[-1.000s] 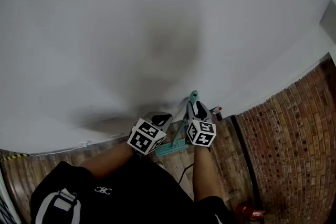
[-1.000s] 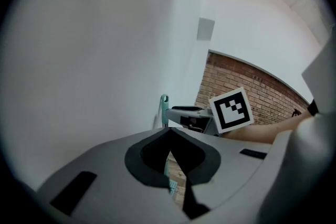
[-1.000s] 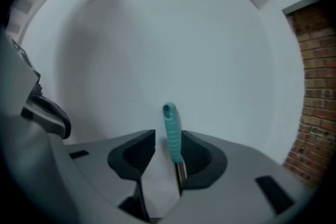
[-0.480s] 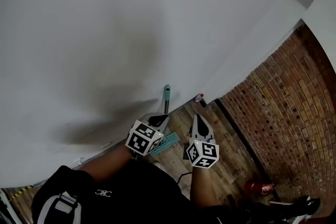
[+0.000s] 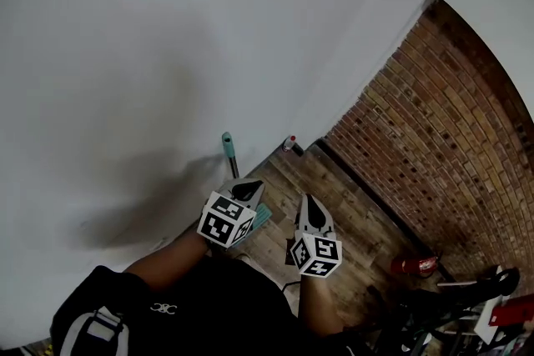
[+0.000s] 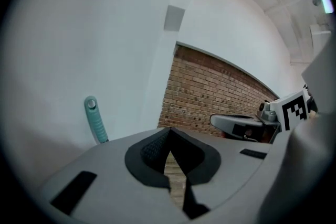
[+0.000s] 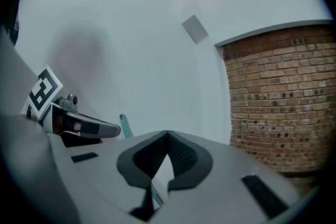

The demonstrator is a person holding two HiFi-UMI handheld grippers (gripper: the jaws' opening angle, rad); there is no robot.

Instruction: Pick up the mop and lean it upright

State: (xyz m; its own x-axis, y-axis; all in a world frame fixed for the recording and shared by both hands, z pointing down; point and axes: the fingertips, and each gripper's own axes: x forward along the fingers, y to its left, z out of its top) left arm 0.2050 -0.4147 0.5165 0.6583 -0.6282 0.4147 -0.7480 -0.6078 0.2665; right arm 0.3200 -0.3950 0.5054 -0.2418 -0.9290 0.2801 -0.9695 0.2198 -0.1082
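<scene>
Grey left claw (image 6: pixel 169 136) and right claw (image 7: pixel 167 140) both closed, empty.

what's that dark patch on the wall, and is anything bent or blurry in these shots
Head view: the patch looks like a soft shadow on the white wall, beside the mop handle; the brick wall bows with lens distortion. Left gripper view: round black vignette, handle sharp. Right gripper view: same vignette, handle slightly soft.
</scene>
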